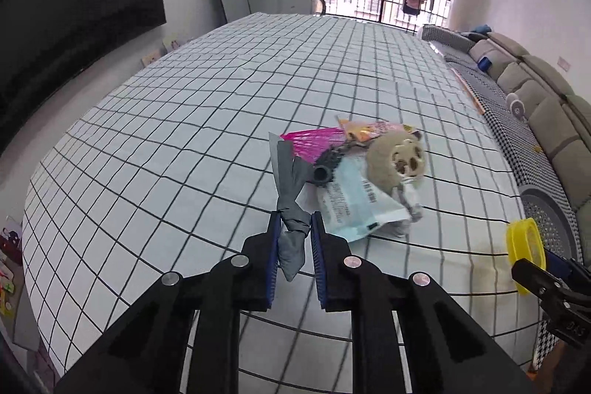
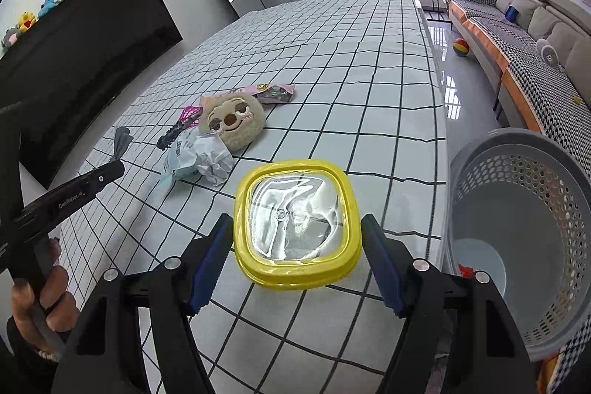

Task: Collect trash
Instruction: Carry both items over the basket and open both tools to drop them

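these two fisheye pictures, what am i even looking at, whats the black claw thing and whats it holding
No robot here: a person carries a hand-held gripper in each hand, and a camera on each one looks forward along its two fingers. One picture comes from the left gripper, the other from the right gripper.

The left one is shut on a twisted grey wrapper. The right one holds a yellow-rimmed clear lid between its fingers.

Both look over a table with a checked cloth. On it lies a pile: a plush toy, crumpled paper, a pale blue packet, a black comb-like piece, something pink and a snack wrapper. A grey perforated basket stands beside the table, to the right.
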